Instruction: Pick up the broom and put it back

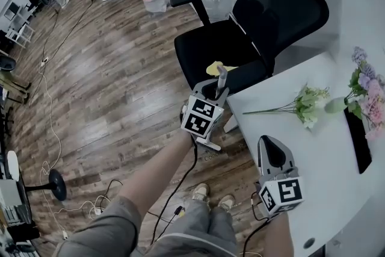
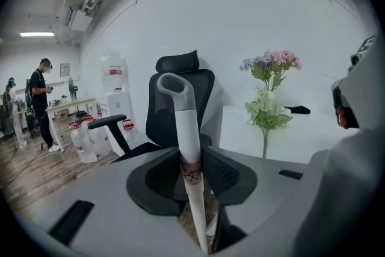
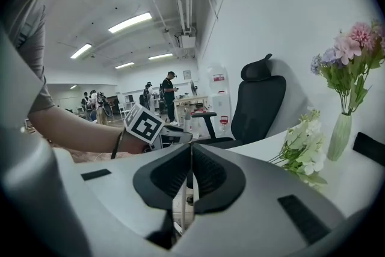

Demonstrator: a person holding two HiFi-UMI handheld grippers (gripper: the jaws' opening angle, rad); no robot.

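broom handle (image 2: 185, 129) stands clamped in your left gripper (image 2: 194, 180), centre frame; hold it upright and steer it clear of the chair (image 2: 157, 111). your right gripper (image 3: 190, 173) is closed, empty.

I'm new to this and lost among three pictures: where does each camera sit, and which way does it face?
Head view: on the person's head, looking steeply down at floor, chair, table; shows forearms, legs, left gripper, right gripper.
Left gripper view: on that gripper, facing the chair along jaws clamped on the handle.
Right gripper view: on that gripper, jaws shut, facing the chair; shows the left forearm.
All three share chair and flowers.
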